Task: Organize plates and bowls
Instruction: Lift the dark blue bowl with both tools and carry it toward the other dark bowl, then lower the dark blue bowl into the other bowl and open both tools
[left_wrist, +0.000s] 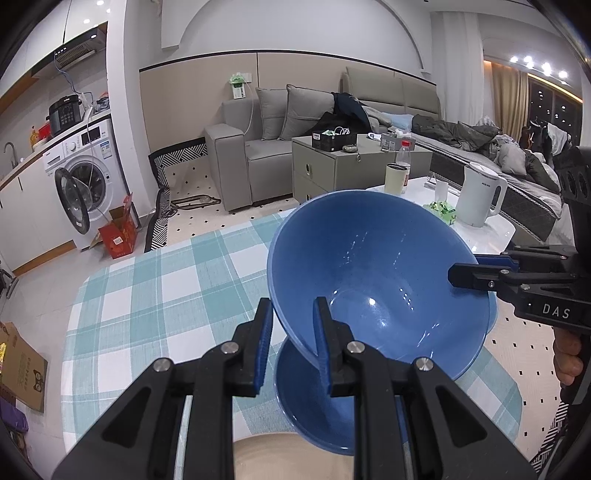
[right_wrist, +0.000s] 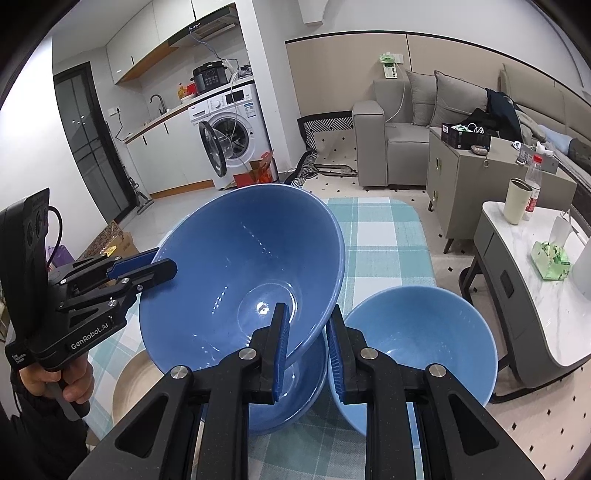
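Over checked tablecloth, left gripper and right gripper both clench glossy blue bowl's rim.

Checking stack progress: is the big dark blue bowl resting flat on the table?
No, the big dark blue bowl hangs tilted, pinched by both grippers.

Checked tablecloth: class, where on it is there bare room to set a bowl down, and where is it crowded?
The checked tablecloth lies bare on its far and left parts, toward the washing machine. The near edge is crowded: the lifted big blue bowl, clamped by both grippers, hangs over another blue bowl, with a light blue bowl and a beige plate beside.
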